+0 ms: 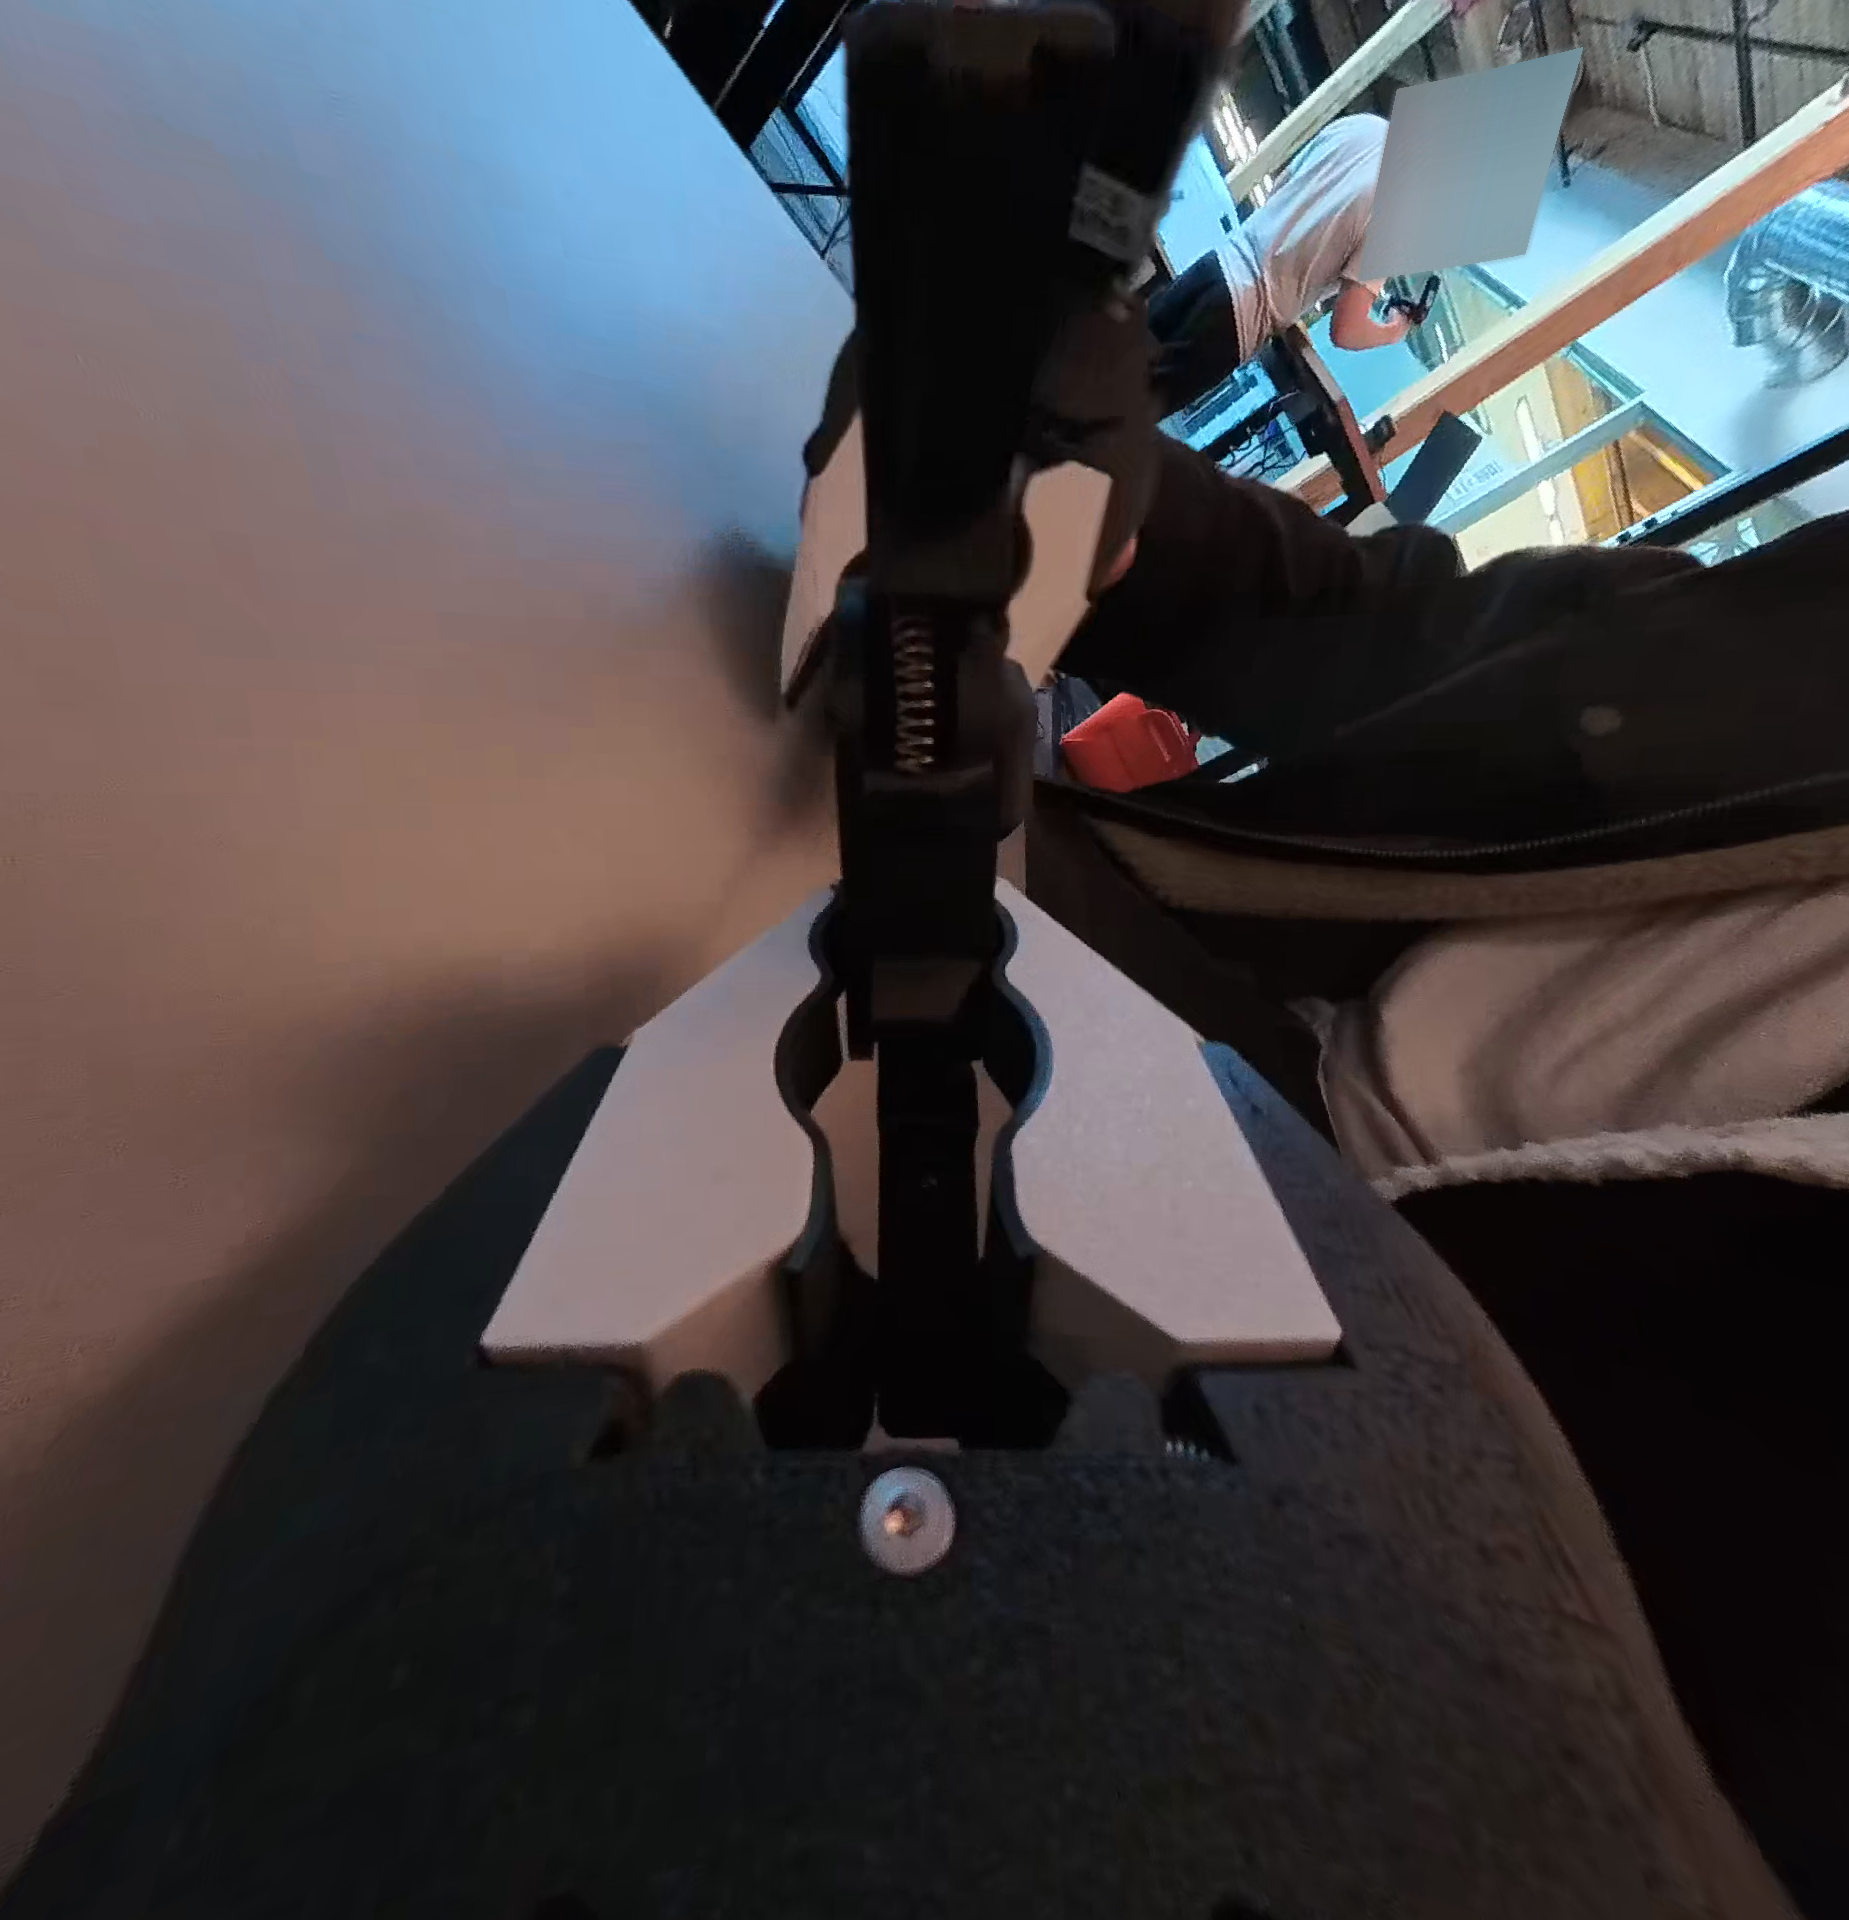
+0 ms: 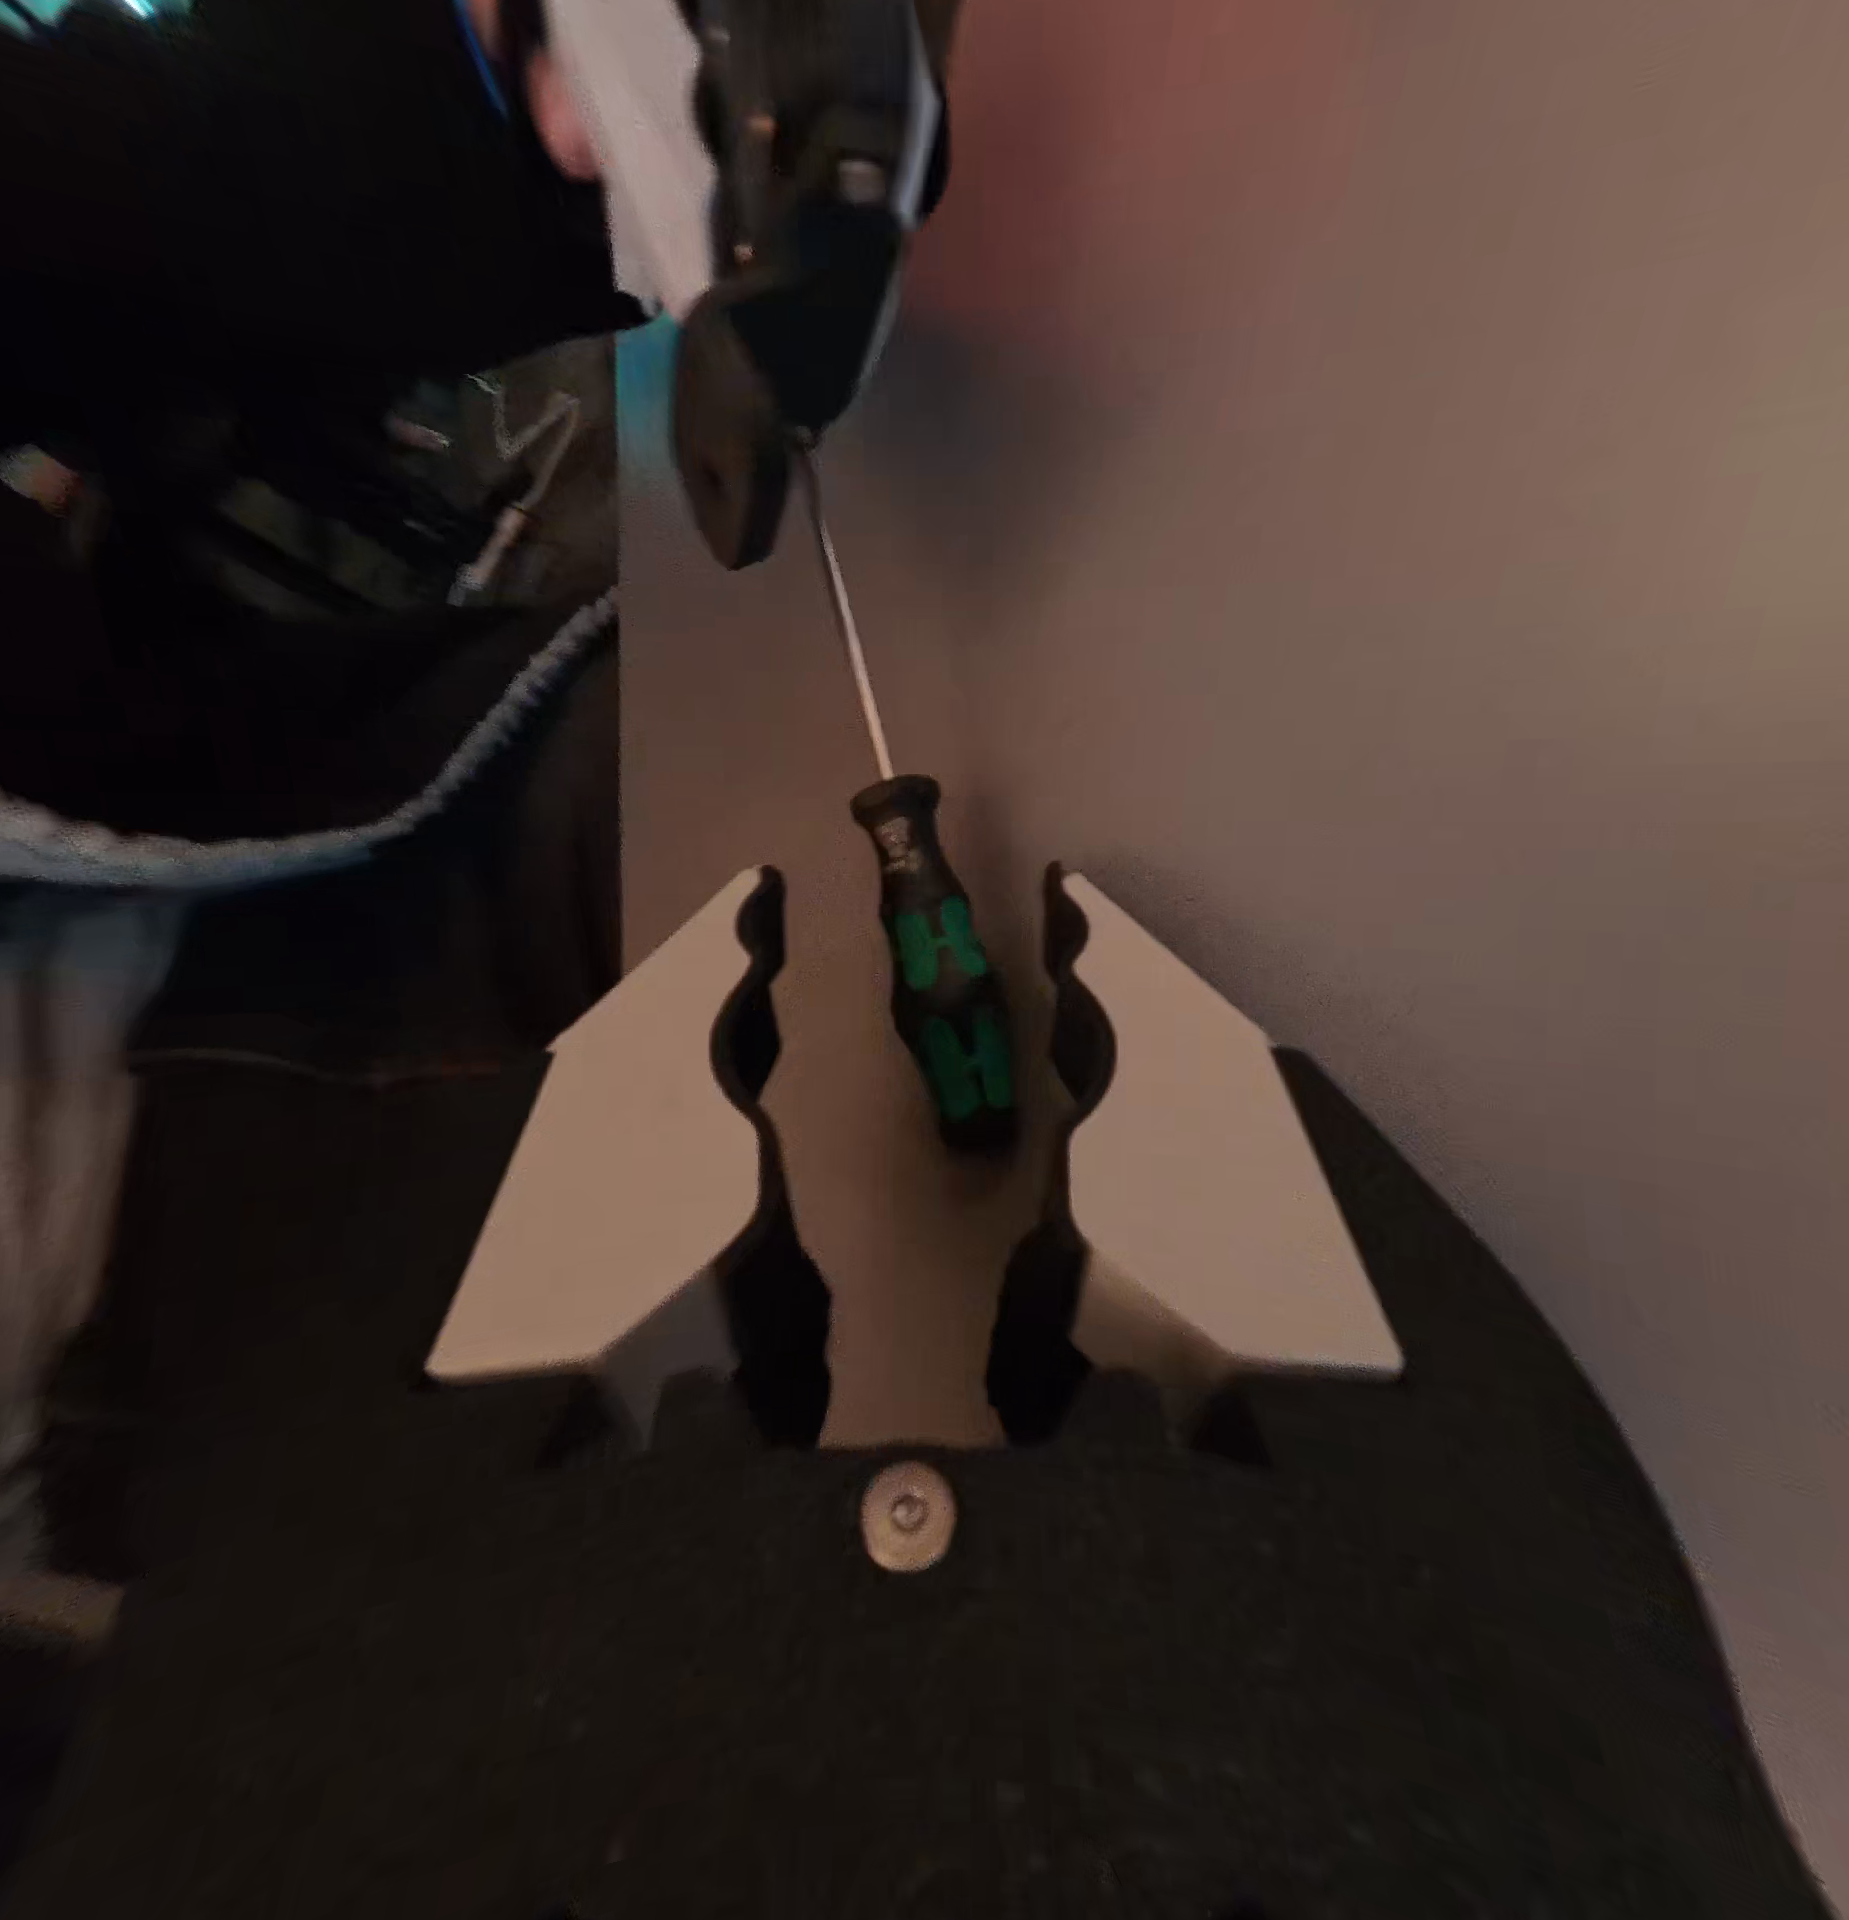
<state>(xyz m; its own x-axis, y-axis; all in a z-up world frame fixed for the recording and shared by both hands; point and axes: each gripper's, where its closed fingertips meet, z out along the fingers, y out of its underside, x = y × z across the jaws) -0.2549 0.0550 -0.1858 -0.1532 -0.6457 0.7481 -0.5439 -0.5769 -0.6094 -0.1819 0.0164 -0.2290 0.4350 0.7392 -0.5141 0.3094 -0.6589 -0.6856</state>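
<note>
- Clamping a black spring-loaded tool point(image 1: 925, 727), the left hand-held gripper point(image 1: 915, 1091) has its jaws closed tight on the narrow lower bar; a twist could let it slip.
- Gaping wide and holding nothing, the right hand-held gripper point(image 2: 915, 1039) flanks a green-and-black screwdriver point(image 2: 941, 997) lying on the tabletop point(image 2: 1419, 623).
- Farther off, the screwdriver's tip meets the black tool; the tabletop's edge runs close on the left, with open room to the right.

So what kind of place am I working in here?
Probably a workshop or lab. Behind the left hand-held gripper, shut on a black spring-loaded tool, there are wooden beams, a silver duct and a person at a bench. A green-and-black screwdriver lies between the right gripper's open fingers.
</note>
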